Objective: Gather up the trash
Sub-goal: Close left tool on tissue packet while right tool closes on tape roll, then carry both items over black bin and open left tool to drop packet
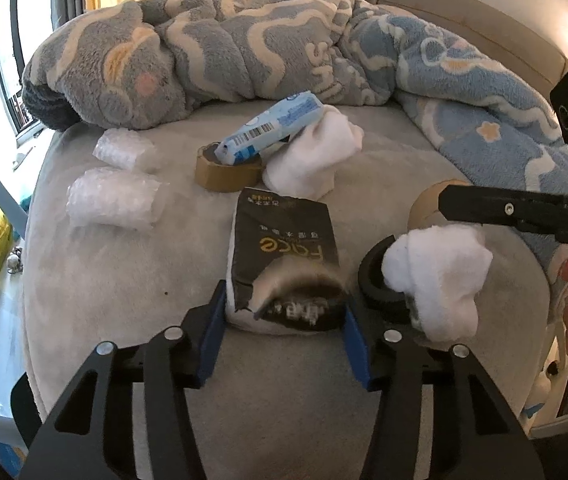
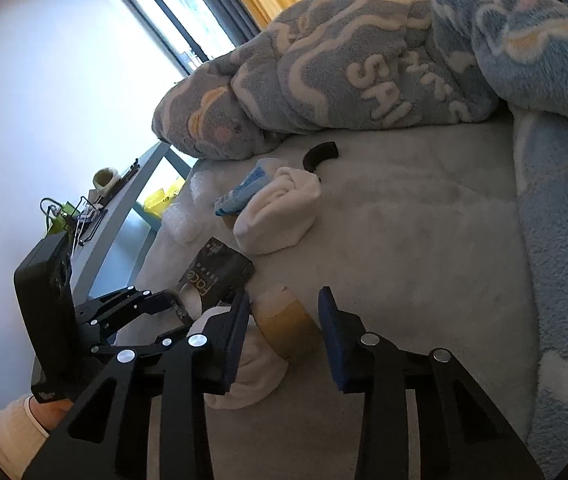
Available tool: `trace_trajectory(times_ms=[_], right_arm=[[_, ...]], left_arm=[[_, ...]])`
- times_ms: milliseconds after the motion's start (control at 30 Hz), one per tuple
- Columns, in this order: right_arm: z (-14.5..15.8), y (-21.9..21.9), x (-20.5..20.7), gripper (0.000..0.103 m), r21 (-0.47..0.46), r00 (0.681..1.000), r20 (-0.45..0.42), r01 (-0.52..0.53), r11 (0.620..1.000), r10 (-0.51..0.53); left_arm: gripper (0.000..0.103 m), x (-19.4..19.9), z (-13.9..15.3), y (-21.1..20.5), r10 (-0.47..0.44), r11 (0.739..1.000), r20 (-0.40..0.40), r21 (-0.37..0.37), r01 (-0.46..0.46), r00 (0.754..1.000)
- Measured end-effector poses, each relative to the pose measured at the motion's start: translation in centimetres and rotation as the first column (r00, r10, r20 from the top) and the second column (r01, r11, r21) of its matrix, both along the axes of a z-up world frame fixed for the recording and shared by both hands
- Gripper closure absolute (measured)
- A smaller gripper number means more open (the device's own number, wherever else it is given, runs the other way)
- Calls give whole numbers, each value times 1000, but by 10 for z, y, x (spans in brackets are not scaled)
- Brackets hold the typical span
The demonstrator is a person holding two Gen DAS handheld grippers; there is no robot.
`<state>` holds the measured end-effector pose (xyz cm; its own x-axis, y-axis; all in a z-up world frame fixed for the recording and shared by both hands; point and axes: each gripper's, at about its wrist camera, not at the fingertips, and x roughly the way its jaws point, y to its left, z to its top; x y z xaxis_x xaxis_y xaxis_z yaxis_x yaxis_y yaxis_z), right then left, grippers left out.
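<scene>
A black tissue pack [image 1: 284,248] with gold lettering lies on the grey bed [image 1: 124,300]. My left gripper [image 1: 286,336] is shut on its torn near end, one blue pad against each side. To the right, a finger [image 1: 504,208] of my right gripper reaches over a brown tape roll [image 1: 430,204]. In the right wrist view that tape roll [image 2: 284,320] fills the gap in my right gripper [image 2: 286,332], whose pads touch both sides of it. A white sock [image 1: 436,276] rests on a black ring [image 1: 376,276] between the two grippers.
Further back lie a blue wipes pack [image 1: 272,128] propped on a second tape roll [image 1: 228,172], another white sock [image 1: 312,156] and two bubble-wrap pieces [image 1: 112,204]. A rumpled blue-grey blanket [image 1: 244,60] covers the back and right. The bed edge drops off at the left.
</scene>
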<state>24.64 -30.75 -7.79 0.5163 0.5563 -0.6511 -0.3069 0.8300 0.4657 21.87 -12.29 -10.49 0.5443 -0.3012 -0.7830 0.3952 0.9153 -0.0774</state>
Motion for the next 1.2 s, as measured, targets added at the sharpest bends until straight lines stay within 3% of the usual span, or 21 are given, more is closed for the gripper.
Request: trace_trajectory(times_ms=[167,367,567,1200], right_arm=[[10,3,-2,68,-68,998,53,32,997,-28],[35,11,-5,68,-150,981,176,105,983,-78],[64,32,-5,68,-113,964,258,102,988,-70],[72,172,15,68,-100,966,241,-72,992,94]], left_arm=[[52,-2,5,9,12,999,-1,-50,-12,1000],[52,-6,9,21,13,995,-11,-95,-14,1000],[52,-12,21,44,26,992,13,-124,-25,1000],[52,-20,44,182,224,958,22,-191,-216,974]])
